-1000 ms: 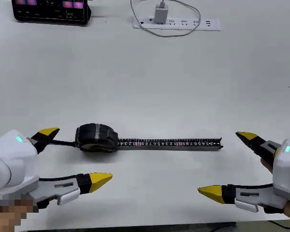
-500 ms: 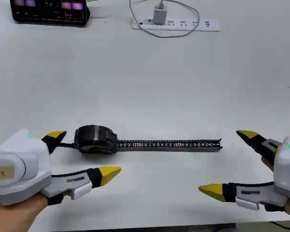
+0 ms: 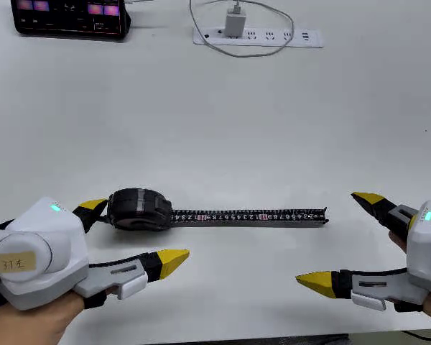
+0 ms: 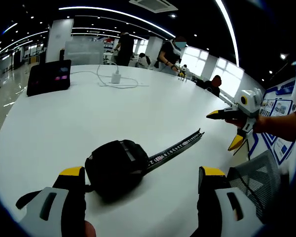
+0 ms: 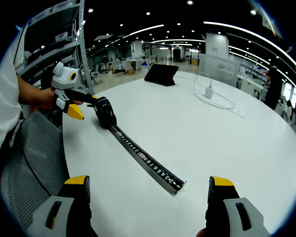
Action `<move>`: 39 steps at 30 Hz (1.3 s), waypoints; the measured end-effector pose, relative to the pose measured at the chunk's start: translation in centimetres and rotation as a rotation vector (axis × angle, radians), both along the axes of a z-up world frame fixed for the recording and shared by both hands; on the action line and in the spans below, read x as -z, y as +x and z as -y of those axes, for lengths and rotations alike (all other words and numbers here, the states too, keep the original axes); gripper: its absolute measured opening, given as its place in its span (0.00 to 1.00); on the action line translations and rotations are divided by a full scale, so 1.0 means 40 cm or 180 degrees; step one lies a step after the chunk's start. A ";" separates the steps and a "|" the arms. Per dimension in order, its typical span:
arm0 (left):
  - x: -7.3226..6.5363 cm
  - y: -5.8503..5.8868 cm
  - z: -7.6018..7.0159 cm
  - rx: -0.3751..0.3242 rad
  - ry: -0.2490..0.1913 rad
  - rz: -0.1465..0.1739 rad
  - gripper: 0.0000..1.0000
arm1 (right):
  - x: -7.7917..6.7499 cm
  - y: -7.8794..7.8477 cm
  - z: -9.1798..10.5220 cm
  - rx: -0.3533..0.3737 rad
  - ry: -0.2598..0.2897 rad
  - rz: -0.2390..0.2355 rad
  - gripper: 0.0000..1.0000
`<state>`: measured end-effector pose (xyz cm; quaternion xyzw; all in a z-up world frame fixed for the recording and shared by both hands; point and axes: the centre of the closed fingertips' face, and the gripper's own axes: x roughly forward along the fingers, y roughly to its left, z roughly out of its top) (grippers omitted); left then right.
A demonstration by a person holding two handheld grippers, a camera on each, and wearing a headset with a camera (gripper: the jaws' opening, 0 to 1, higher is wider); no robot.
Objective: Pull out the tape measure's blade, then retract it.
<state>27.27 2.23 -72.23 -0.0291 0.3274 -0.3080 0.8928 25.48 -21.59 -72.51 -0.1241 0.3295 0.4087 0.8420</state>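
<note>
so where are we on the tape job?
Done: the blade is pulled out of the case and lies flat on the table. In hand: nothing is gripped. The left hand-held gripper is open with the case just ahead of its jaws, and the right hand-held gripper is open, apart from the blade's tip. Left: retracting the blade.

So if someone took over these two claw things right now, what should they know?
Left gripper: open, jaws either side of the tape measure, not clamped on it.
Right gripper: open, just past the free end of the blade, apart from it.
The tape measure lies on the white table, blade out and flat.
Done: blade pulled out. Left to do: retract it.
</note>
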 end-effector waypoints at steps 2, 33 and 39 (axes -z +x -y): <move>0.001 0.001 0.003 -0.0017 0.0010 0.0011 0.93 | 0.000 0.001 0.001 0.0000 -0.0005 0.0003 0.99; 0.026 0.050 -0.003 -0.0728 0.0155 0.0072 0.84 | 0.018 0.018 0.034 -0.0129 -0.0226 -0.0027 0.84; 0.038 0.070 -0.007 -0.0878 0.0193 0.0037 0.83 | 0.019 0.027 0.041 -0.0159 -0.0252 -0.0023 0.81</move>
